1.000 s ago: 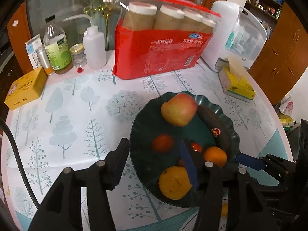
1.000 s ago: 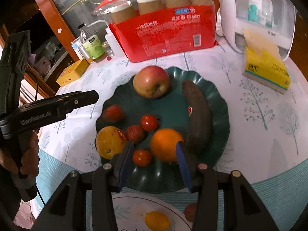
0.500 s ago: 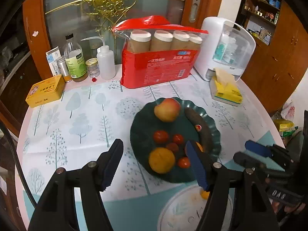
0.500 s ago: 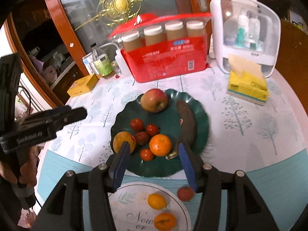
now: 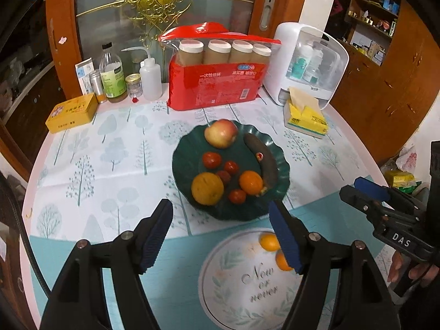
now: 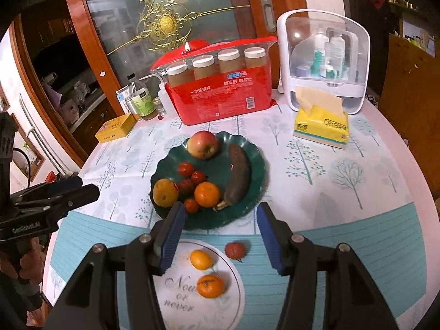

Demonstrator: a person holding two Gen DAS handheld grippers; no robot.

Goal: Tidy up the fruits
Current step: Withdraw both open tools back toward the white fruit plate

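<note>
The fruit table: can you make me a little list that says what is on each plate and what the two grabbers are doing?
green plate: apple, dark banana, orange, yellowish citrus, several small red fruits
white plate: two small orange fruits
off the plates: one red fruit beside the white plate
left hand-held gripper: open, holding nothing, jaws just been opening
right hand-held gripper: open, holding nothing, jaws just been opening

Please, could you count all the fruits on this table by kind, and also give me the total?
Apple: 1
Dark banana: 1
Orange or yellow citrus fruits: 4 (2 on the green plate, 2 on the white plate)
Small red fruits: 5 (4 on the green plate, 1 on the tablecloth)
Total: 11
</note>
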